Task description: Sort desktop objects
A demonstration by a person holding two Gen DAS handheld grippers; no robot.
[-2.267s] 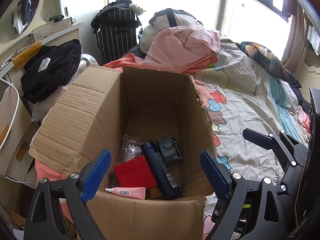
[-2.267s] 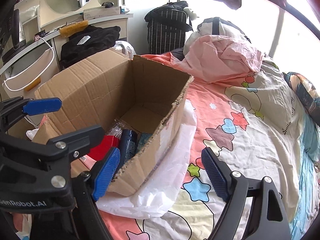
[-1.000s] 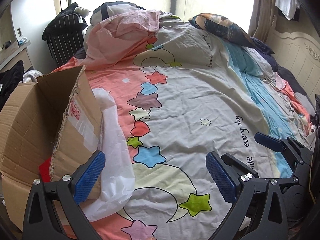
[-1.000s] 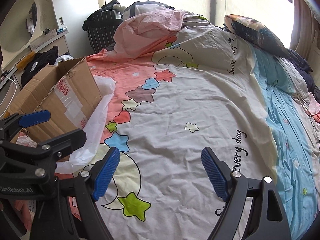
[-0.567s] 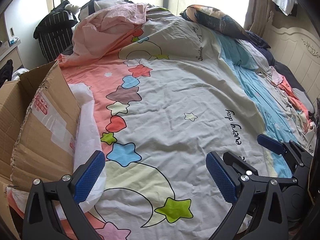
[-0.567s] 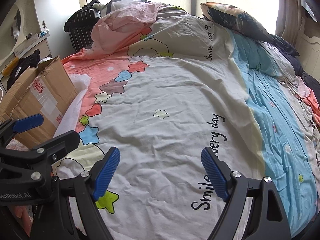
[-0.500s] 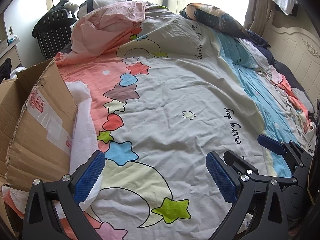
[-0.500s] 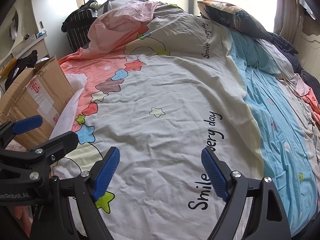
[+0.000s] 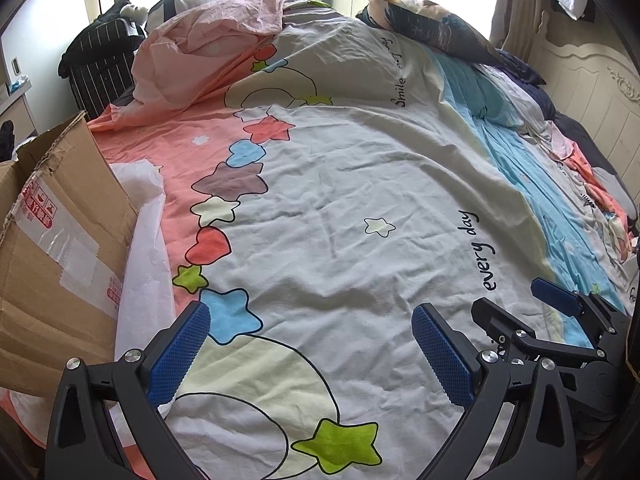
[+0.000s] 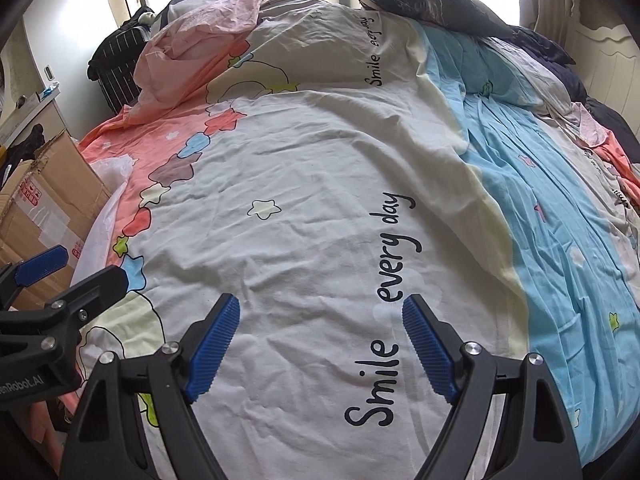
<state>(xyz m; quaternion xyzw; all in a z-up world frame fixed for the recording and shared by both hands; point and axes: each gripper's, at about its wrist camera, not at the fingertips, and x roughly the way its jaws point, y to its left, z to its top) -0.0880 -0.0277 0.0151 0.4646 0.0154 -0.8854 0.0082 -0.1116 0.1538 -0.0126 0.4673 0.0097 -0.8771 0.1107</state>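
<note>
Both claws hang spread wide and hold nothing: the left claw [image 9: 310, 354] and right claw [image 10: 320, 346] point across the star-printed bed quilt [image 9: 340, 200]. No loose desktop object shows on it. The brown cardboard box [image 9: 52, 248] stands at the bed's left edge on white plastic sheet [image 9: 144, 240], its inside hidden. Judged so, either sorting is done or a search for another item.
</note>
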